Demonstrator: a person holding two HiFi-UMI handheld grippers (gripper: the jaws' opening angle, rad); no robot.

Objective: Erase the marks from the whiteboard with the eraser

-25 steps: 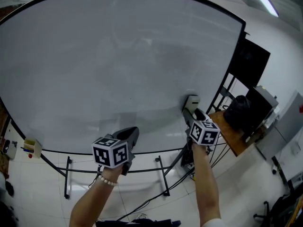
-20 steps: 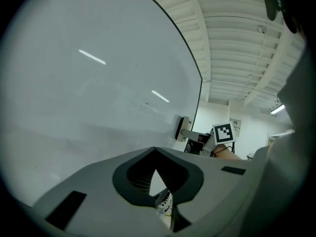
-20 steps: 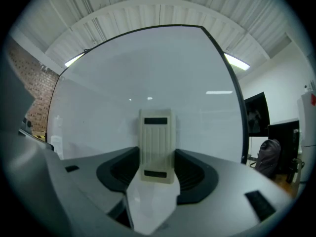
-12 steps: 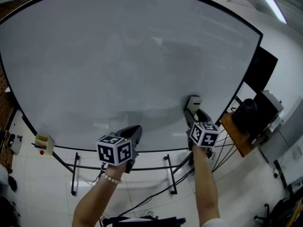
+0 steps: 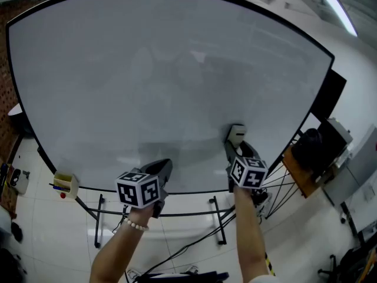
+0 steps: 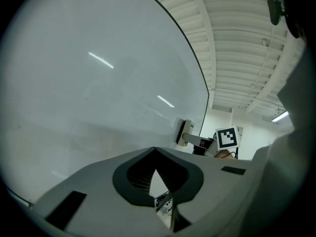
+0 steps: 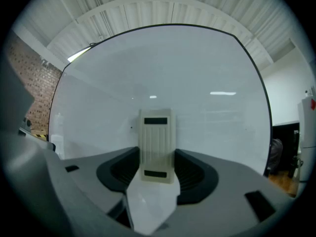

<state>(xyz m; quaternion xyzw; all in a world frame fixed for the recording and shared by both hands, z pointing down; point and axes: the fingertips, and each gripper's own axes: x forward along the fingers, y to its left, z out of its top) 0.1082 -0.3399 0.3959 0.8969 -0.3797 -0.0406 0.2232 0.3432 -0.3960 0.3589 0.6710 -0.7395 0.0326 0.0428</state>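
The right gripper point(image 5: 238, 145) is clamping the cream eraser point(image 7: 157, 142) between its jaws and holding it flat against the lower right part of the whiteboard point(image 5: 165, 69). The jaws are covering the eraser's lower sides. The left gripper point(image 5: 166, 164) is hanging near the board's bottom edge with its jaws together on nothing. A small yellow box point(image 5: 63, 183) is sitting at the board's lower left corner. To the right, a wooden worktop point(image 5: 297, 178) is carrying a dark bag point(image 5: 309, 147). The stand's black legs point(image 5: 217, 220) are showing below. Compared with half a second ago, the eraser and the right gripper are sitting slightly lower and further left in the head view, and the left gripper has barely shifted.
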